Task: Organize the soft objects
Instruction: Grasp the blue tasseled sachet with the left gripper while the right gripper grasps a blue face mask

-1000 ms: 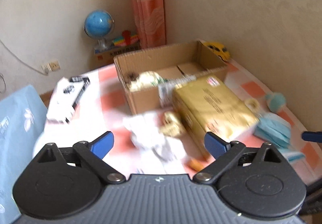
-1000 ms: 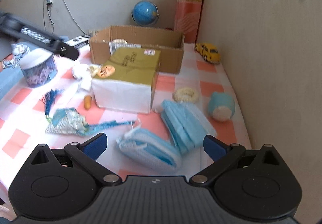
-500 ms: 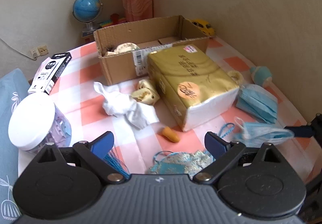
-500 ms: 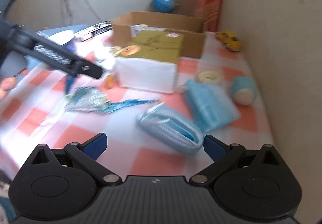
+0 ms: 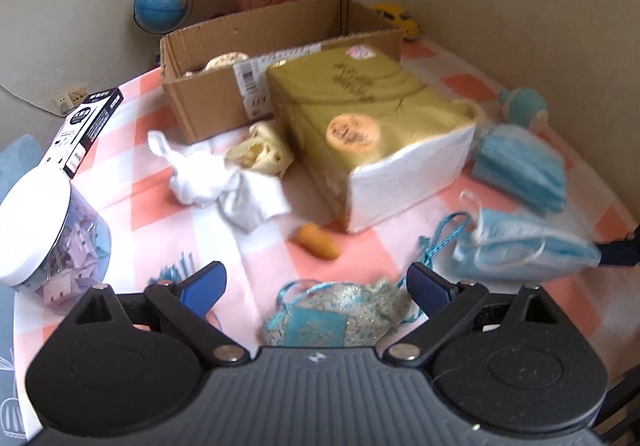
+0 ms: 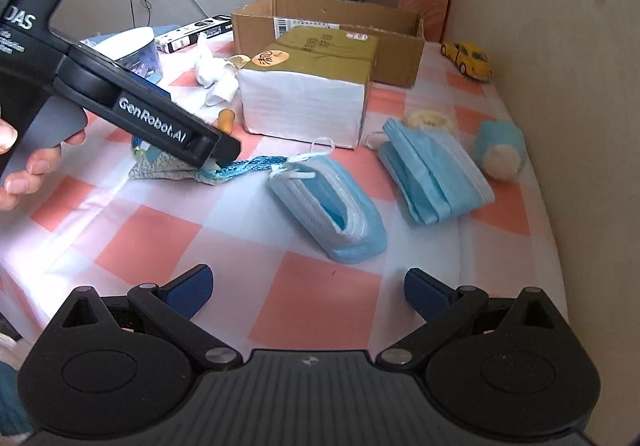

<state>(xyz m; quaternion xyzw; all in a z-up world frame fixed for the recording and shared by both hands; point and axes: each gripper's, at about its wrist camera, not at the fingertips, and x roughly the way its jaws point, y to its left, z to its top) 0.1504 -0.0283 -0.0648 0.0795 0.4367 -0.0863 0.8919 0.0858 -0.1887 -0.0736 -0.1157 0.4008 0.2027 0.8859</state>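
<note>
Left claw [image 5: 316,284] is hanging wide open over the pouch [image 5: 340,320], which is lying on the checked surface [image 6: 312,298] at the near edge, its cord trailing toward the masks [image 6: 328,201]; from the right view its tips are sitting at the pouch's neck, not yet closing. Step in hand looks like the pouch pickup. Next move is calling for a pinch on the fabric, not the cord, then a carry to the box [image 5: 224,85] behind the tissue pack [image 5: 372,125]. Right claw [image 6: 308,286] is hovering wide open, holding nothing, just short of the masks.
</note>
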